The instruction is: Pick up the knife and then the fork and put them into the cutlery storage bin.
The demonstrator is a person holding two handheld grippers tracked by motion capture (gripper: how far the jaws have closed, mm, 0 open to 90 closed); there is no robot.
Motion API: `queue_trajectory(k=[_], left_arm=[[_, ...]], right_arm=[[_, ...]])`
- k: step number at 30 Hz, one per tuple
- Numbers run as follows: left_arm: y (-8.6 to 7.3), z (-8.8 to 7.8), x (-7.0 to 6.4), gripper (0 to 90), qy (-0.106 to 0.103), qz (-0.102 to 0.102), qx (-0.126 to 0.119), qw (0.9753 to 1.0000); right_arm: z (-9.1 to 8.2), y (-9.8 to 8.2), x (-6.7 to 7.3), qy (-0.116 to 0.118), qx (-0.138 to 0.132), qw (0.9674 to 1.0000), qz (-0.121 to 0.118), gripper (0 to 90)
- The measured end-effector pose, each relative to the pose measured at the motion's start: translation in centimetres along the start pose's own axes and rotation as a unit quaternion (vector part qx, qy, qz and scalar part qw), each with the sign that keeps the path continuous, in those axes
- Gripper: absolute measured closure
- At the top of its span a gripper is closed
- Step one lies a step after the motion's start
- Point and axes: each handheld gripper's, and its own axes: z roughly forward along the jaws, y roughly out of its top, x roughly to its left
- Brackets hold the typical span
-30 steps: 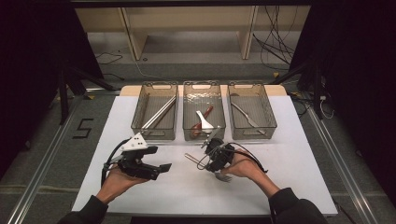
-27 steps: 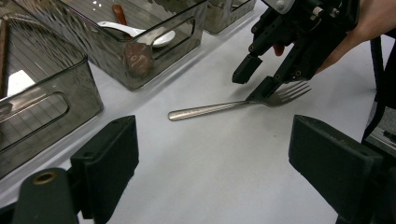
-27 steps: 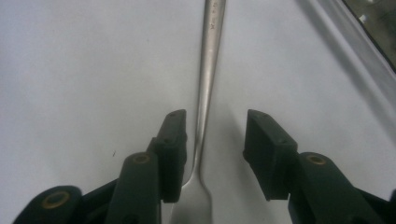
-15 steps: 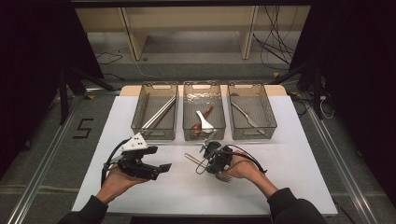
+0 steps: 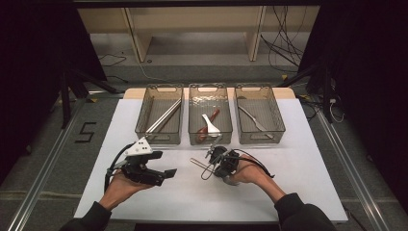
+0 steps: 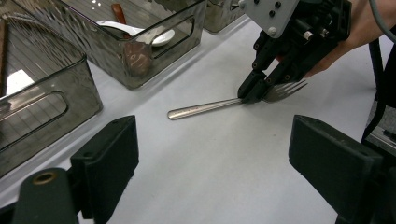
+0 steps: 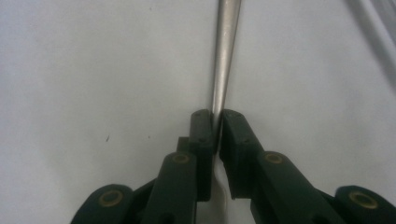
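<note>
My right tongs (image 6: 252,95) clamp fork (image 6: 219,105) neck on tabletop (image 5: 308,159); thin grip, fork may pivot, slip. Left tongs (image 5: 166,173) wide open, empty.

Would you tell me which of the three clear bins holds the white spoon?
The middle clear plastic bin: a white spoon lies in it, across a brown-handled utensil; the bins on either side hold only metal cutlery.
</note>
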Motion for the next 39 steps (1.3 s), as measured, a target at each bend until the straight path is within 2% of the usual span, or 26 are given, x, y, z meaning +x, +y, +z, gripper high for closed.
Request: queue_trajectory(k=[8,10,19,24,35,39], left_arm=[[0.0,0.0,0.0,15.6,0.000,-0.001,-0.001,1.0000],[0.0,0.0,0.0,15.6,0.000,-0.002,-0.001,1.0000],[0.0,0.0,0.1,15.6,-0.001,-0.001,0.000,1.0000],[0.0,0.0,0.0,15.6,-0.001,0.000,0.000,1.0000],[0.0,0.0,0.0,15.6,-0.001,0.000,0.000,1.0000],[0.0,0.0,0.1,15.6,-0.001,-0.001,0.000,1.0000]], right_arm=[[-0.1,0.1,0.1,0.002,0.008,1.0000,0.001,85.7],[0.0,0.0,0.0,0.000,-0.001,1.0000,-0.004,85.8],[-0.3,-0.1,-0.1,0.004,-0.006,1.0000,-0.007,85.9],[-0.6,-0.2,-0.3,0.008,-0.008,0.9999,0.004,86.0],[-1.7,-0.7,-1.1,0.023,-0.031,0.9990,0.025,86.0],[-2.2,-0.8,-1.4,0.021,-0.039,0.9986,0.028,86.0]])
